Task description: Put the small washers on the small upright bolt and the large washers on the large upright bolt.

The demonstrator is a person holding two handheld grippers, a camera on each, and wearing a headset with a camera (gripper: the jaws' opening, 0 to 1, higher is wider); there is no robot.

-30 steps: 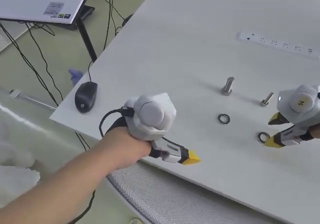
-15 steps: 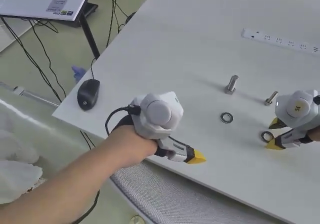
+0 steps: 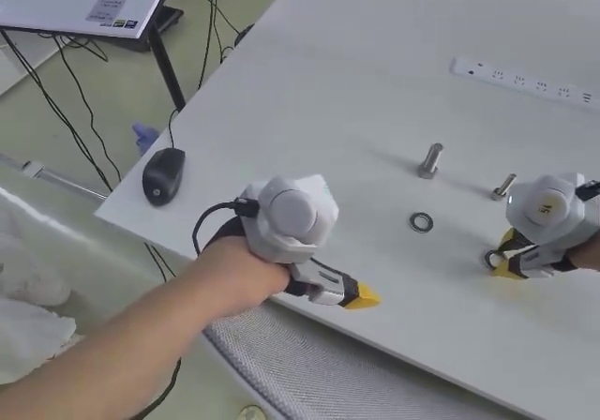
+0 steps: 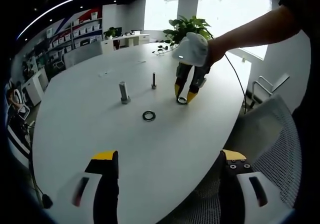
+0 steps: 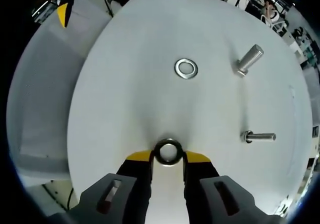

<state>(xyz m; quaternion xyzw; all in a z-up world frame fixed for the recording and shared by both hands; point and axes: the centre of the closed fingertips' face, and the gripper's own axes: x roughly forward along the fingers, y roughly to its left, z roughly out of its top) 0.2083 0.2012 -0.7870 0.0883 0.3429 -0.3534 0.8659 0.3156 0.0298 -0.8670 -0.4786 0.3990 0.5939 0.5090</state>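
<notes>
Right tool (image 5: pixel 168 156) pinches a dark steel ring washer (image 5: pixel 168 151) on the white counter (image 5: pixel 125 84); left tool (image 4: pixel 168 156) gapes empty. Pickup step, I reckon: next, lift it over the matching upright, thin steel bolt (image 5: pixel 260 136) just ahead-right, thick steel bolt (image 5: pixel 248 59) farther ahead.

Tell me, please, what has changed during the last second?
The right gripper has closed its jaws onto the washer between them. The left gripper stays open and idle; the second washer, large bolt and small bolt have not moved.
</notes>
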